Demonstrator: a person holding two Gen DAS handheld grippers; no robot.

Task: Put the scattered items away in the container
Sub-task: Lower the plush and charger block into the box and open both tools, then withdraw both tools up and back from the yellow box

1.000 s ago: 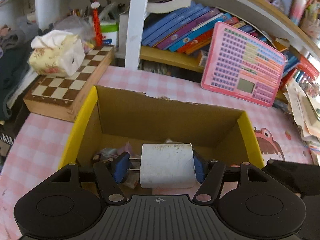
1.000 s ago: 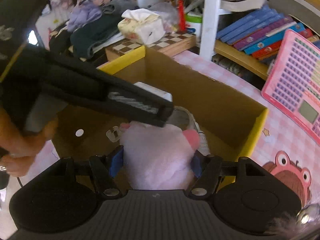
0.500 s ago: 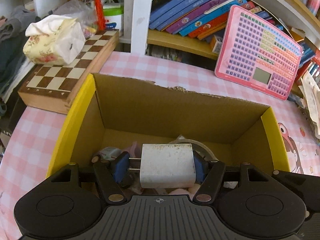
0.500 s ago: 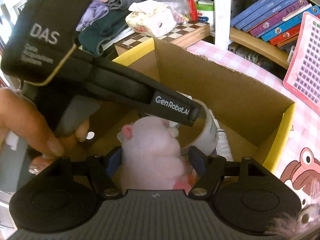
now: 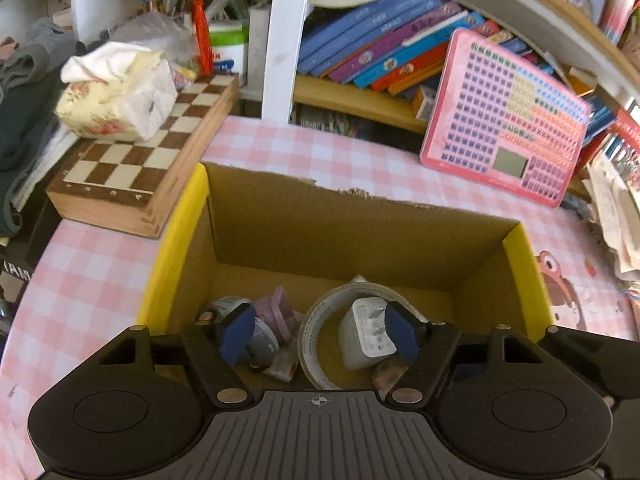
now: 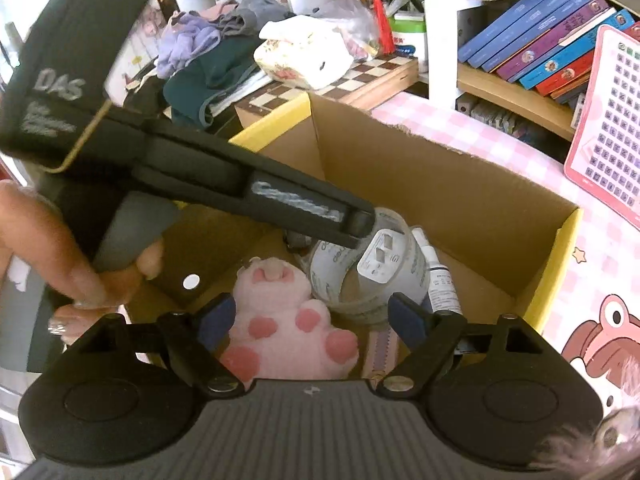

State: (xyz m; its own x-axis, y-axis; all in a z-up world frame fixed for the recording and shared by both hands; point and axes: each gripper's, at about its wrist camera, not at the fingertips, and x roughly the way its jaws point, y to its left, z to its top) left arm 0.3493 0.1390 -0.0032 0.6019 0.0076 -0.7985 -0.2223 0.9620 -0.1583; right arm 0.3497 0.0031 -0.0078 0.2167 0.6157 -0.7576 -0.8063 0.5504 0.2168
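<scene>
A cardboard box (image 5: 176,256) with yellow rims stands on the pink checked table. My left gripper (image 5: 320,334) hangs over it, jaws opening. Below them a white plug charger (image 5: 366,332) lies loose inside a tape roll (image 5: 316,320), no pad pressing on it. In the right wrist view the box (image 6: 560,256) holds a pink plush toy (image 6: 288,320) on its back. It lies between the opening jaws of my right gripper (image 6: 312,318), free of both pads. The charger (image 6: 382,260), the tape roll (image 6: 404,280) and a small white bottle (image 6: 438,276) lie behind it.
A hand (image 6: 80,276) holds the left tool's black body (image 6: 192,168) across the box. A chessboard case (image 5: 136,160) with a tissue pack (image 5: 116,96) lies left of the box. A pink keyboard toy (image 5: 504,116) leans on the bookshelf (image 5: 380,52). Clothes (image 6: 208,64) are piled far left.
Both grippers opened. The charger dropped out of the left jaws into the tape roll. The plush slipped from the right jaws down onto the box floor.
</scene>
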